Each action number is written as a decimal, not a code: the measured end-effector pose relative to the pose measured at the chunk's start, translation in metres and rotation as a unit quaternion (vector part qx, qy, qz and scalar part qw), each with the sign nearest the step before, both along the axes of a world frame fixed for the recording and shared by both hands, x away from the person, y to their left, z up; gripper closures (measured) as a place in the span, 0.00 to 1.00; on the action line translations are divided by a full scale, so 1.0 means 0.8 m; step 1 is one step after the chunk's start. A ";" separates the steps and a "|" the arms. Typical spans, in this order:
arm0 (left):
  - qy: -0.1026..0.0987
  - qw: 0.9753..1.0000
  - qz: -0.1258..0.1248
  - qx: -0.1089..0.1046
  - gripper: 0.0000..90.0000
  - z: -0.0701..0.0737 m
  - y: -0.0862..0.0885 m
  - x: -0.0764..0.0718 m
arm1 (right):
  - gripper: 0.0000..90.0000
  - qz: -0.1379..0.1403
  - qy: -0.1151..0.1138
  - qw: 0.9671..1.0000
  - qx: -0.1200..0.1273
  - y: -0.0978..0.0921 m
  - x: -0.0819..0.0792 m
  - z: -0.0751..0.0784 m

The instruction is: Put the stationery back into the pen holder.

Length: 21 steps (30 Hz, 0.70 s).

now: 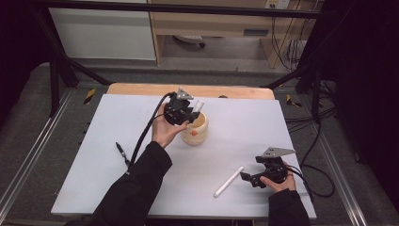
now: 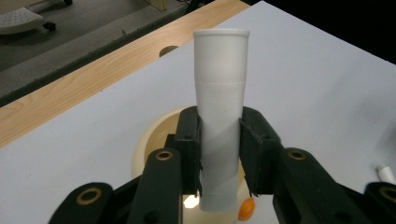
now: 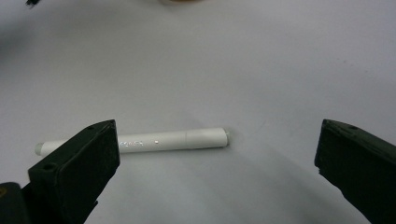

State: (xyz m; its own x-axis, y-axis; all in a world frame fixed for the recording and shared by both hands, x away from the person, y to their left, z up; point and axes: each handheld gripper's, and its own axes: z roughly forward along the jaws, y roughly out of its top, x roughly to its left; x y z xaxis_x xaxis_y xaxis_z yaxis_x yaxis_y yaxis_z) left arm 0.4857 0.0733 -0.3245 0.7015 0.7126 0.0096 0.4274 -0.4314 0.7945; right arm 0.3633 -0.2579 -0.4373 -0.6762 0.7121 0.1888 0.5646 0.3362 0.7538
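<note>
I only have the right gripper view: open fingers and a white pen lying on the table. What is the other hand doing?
Observer: The left gripper is shut on a second white pen, held upright.
Operator: Where is it holding that?
Observer: Directly above a cream cup near the middle of the table.
Operator: Anything else on the table?
Observer: A black pen lies near the left edge, by the left forearm.
Operator: And the right gripper?
Observer: The right gripper sits low, right beside the lying white pen.

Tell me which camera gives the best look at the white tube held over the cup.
The left gripper view: the white tube stands large and upright, clamped between the left gripper jaws. The high view shows it small above the cup.
</note>
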 end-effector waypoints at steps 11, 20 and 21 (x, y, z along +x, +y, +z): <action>0.003 1.000 0.006 0.004 0.78 -0.019 -0.006 0.018 | 0.01 0.001 -0.001 1.000 -0.001 0.000 0.000 0.000; 0.009 1.000 0.008 0.014 0.78 -0.035 -0.013 0.026 | 0.01 0.001 -0.001 1.000 0.000 0.000 0.000 0.000; 0.008 1.000 0.009 0.014 0.78 -0.037 -0.014 0.026 | 0.01 0.001 -0.001 1.000 0.000 0.000 0.000 0.000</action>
